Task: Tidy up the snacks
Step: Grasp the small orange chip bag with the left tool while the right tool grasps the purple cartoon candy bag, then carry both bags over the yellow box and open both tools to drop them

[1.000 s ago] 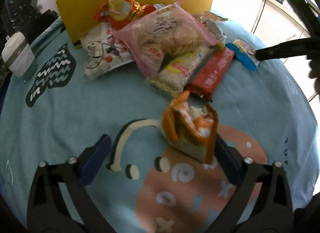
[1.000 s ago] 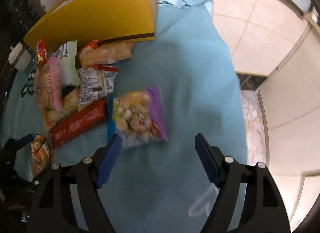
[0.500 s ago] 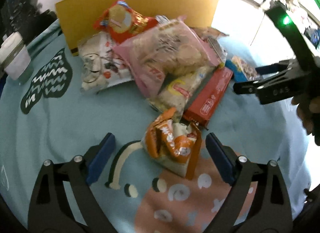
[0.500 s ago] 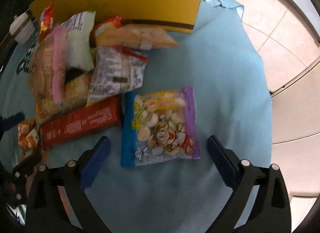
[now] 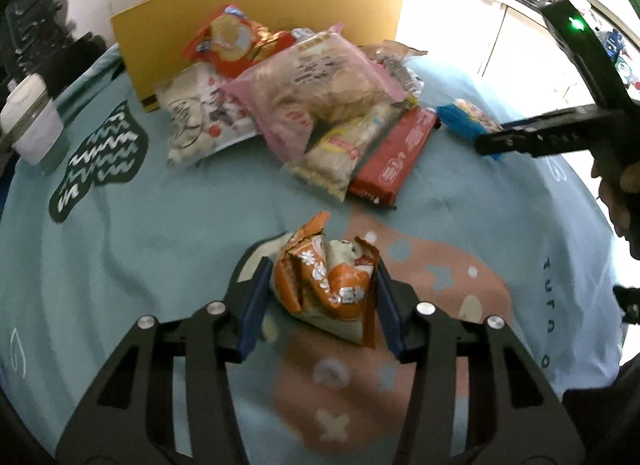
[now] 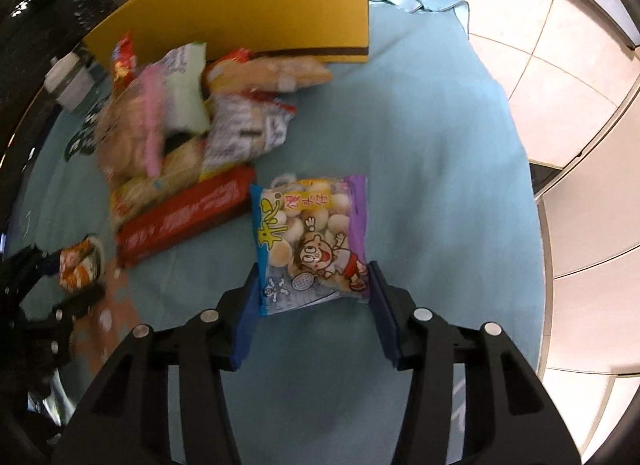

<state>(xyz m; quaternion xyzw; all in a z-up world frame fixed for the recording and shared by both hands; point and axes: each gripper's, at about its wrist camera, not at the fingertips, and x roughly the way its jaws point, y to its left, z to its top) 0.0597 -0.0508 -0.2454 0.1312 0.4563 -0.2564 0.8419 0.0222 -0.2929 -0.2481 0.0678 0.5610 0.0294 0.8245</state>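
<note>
Left tool (image 5: 320, 301): clamped on orange packet (image 5: 326, 285), which is light, crinkly and crushable.
Right tool (image 6: 312, 305): squeezing cartoon biscuit bag (image 6: 310, 241) at its near edge; contents fragile.

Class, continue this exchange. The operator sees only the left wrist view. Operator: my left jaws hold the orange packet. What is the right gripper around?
Observer: The right gripper has its jaws on either side of a cartoon snack bag with a blue left edge and a purple right edge.
Operator: Is it gripped?
Observer: The pads touch both side edges at its near end. The bag lies flat, so I cannot tell if it is squeezed.
Operator: Does anything touch it?
Observer: Its far left corner meets the end of the red bar.
</note>
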